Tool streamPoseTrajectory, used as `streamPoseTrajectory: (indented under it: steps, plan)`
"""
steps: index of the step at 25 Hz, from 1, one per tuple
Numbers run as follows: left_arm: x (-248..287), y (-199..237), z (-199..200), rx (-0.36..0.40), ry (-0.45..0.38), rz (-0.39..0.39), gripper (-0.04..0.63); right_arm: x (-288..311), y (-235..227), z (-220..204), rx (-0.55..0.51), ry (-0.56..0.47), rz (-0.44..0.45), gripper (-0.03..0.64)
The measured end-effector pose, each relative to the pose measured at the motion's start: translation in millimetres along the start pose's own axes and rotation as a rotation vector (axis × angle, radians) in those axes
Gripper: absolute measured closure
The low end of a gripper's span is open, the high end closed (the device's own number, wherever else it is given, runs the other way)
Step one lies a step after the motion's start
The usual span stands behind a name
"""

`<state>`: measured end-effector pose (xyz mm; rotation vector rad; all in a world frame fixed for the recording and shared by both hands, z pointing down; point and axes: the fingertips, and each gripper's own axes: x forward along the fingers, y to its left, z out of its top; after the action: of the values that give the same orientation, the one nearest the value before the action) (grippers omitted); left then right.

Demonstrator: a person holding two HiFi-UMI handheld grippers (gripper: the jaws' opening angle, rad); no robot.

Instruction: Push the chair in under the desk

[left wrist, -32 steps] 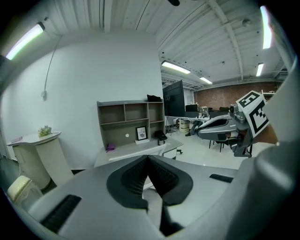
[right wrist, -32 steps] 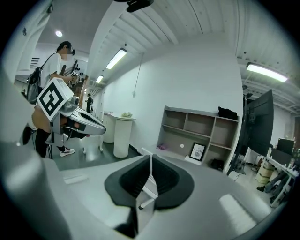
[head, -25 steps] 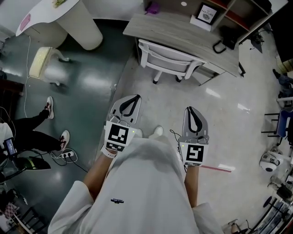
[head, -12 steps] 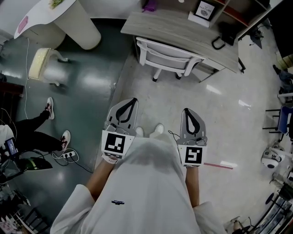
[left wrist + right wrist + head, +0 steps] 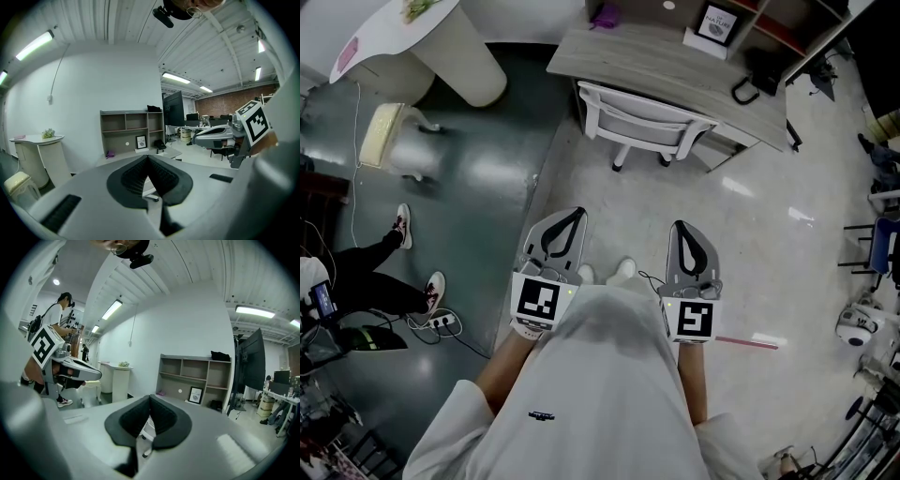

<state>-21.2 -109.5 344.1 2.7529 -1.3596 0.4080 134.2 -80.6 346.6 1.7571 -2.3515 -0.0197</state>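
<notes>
Fingers [image 5: 133, 176] on the left gripper [image 5: 577, 214] are pressed tight together with nothing between them. Same deal on the right gripper [image 5: 680, 226]: its fingers [image 5: 161, 416] are closed all the way and empty. Both grippers are held low in front of the person's white shirt [image 5: 600, 394], side by side and pointing forward, with the marker cubes facing up. The toes of the person's white shoes [image 5: 623, 270] poke out between them on the pale floor.

Just to the right of the right gripper a thin pink stick [image 5: 745, 342] lies on the floor. Off to the left, on the darker green floor, another person's legs [image 5: 384, 253] in sneakers stand next to a power strip [image 5: 438, 319].

Further out, well apart from both grippers, is the white office chair [image 5: 647, 127]. Its backrest sits right at the front edge of the wooden desk [image 5: 666, 66], the seat is tucked below the top, and a couple of casters show underneath. On the desk there's a framed picture [image 5: 716, 23], a small purple thing [image 5: 605, 16] and a black bag [image 5: 759, 77]. A cream stool [image 5: 386, 131] and a rounded white counter [image 5: 464, 52] are over on the far left, and a grey shelf unit [image 5: 131, 129] stands behind the desk against the wall.
</notes>
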Motion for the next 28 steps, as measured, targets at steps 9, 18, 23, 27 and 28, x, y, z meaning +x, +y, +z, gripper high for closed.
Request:
streamPoseTrajectory:
  steps: [9, 18, 23, 27, 28]
  plan:
    - [-1.7, -7.2, 1.7, 0.001, -0.005, -0.012, 0.588, -4.2, -2.7, -0.4, 0.019, -0.001, -0.003, 0.604]
    - [-5.0, -11.7, -1.3, 0.002, 0.000, -0.017, 0.588, -4.7, -2.4, -2.0, 0.032, -0.006, -0.005, 0.604]
    - [-5.3, -9.5, -1.1, 0.007, 0.000, -0.021, 0.588, -3.0, 0.5, -0.5, 0.029, -0.004, -0.004, 0.604]
    - [-4.5, -12.1, 0.3, 0.000, -0.004, -0.027, 0.588, -4.4, 0.7, 0.7, 0.017, 0.005, -0.003, 0.604]
    - [-4.2, -12.7, 0.3, 0.000, -0.004, -0.029, 0.588, -4.8, 0.5, 0.5, 0.020, 0.005, -0.004, 0.604]
